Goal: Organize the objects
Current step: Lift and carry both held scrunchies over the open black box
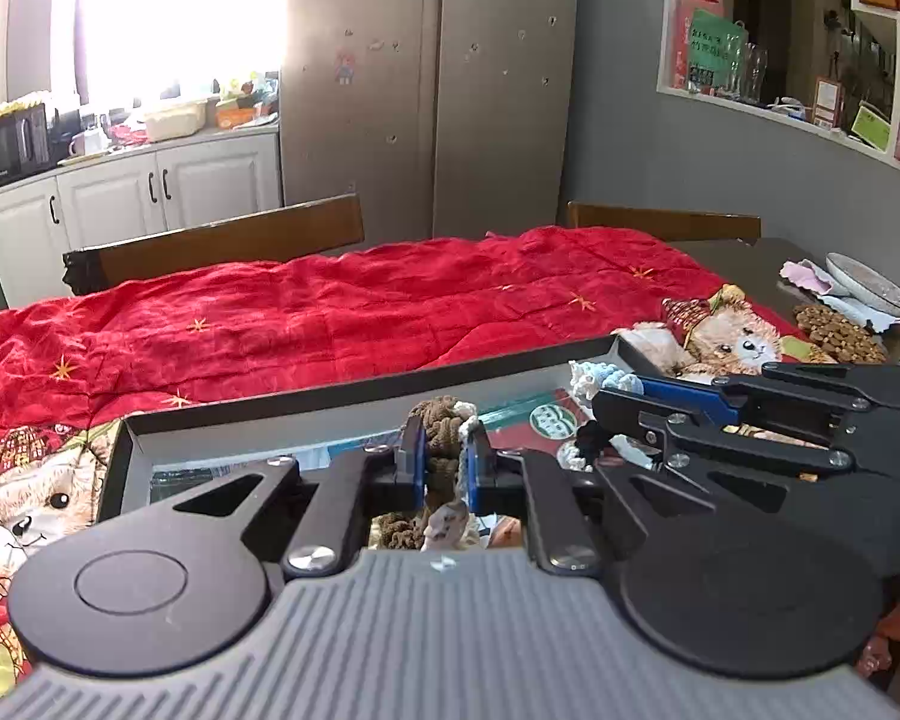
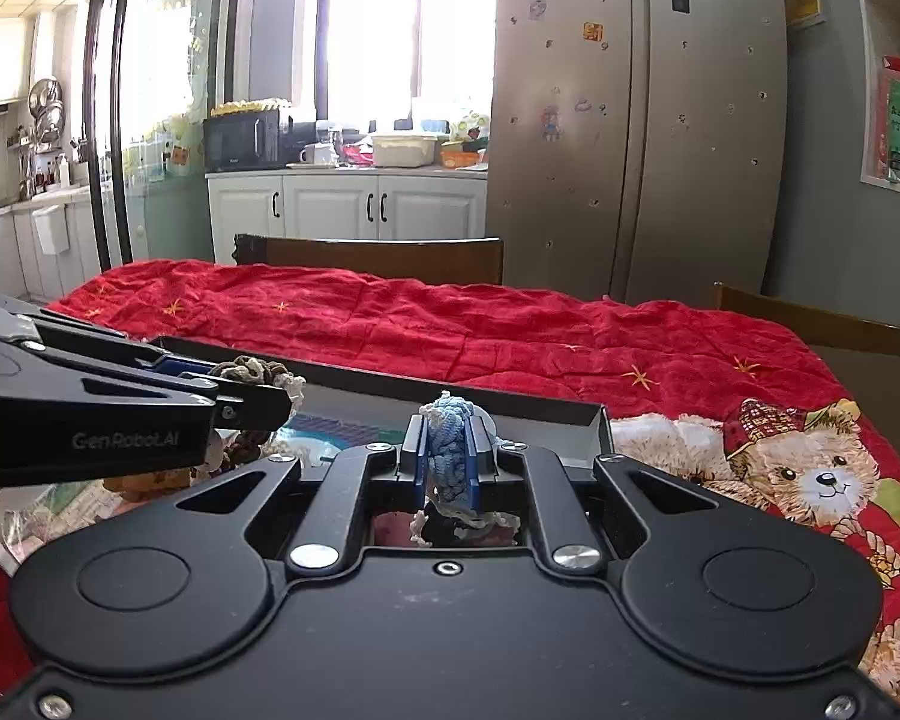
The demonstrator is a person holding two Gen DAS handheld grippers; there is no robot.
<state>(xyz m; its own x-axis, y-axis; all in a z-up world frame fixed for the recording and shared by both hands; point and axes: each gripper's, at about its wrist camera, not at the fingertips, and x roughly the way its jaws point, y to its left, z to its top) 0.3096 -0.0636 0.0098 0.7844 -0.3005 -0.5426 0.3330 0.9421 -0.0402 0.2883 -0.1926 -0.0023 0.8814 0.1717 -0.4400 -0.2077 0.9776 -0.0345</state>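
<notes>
My left gripper [image 1: 444, 450] is shut on a brown crocheted toy [image 1: 441, 420] and holds it over a shallow black box [image 1: 342, 402] on the red cloth. My right gripper [image 2: 447, 450] is shut on a light blue crocheted toy [image 2: 449, 444] over the same box [image 2: 510, 402]. The right gripper also shows in the left wrist view [image 1: 618, 402], just right of the left one, with the blue toy [image 1: 600, 378] at its tip. The left gripper shows in the right wrist view [image 2: 270, 399] with the brown toy [image 2: 252, 372].
A red quilted cloth with bear prints [image 1: 330, 312] covers the table. Wooden chair backs [image 1: 222, 240] stand behind it. A plate [image 1: 870, 282], wrappers and a brown lumpy snack [image 1: 834, 330] lie at the table's right. A fridge [image 2: 630, 120] and cabinets stand beyond.
</notes>
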